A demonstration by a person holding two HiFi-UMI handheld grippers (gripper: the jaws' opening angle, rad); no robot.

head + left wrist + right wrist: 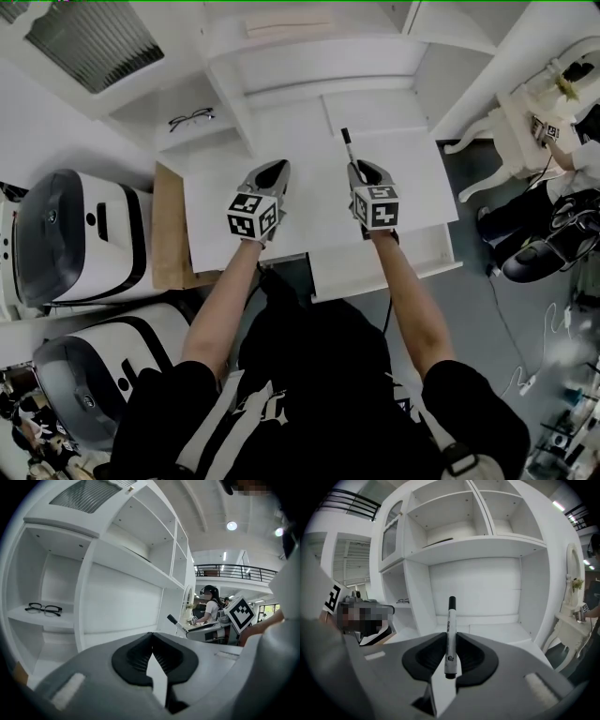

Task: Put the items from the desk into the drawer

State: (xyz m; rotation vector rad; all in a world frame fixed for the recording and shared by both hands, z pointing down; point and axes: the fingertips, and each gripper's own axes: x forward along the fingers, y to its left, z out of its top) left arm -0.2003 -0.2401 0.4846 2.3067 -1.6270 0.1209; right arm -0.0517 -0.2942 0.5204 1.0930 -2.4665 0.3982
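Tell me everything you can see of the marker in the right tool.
The marker is a slim pen with a white, plastic-looking barrel, a black cap at its far end and a dark butt at the near end. Dark print runs along the barrel, too small to read. The right tool is shut on its lower half, so it juts forward along the jaws, cap away from the person, over the white desk. Nothing else touches it.
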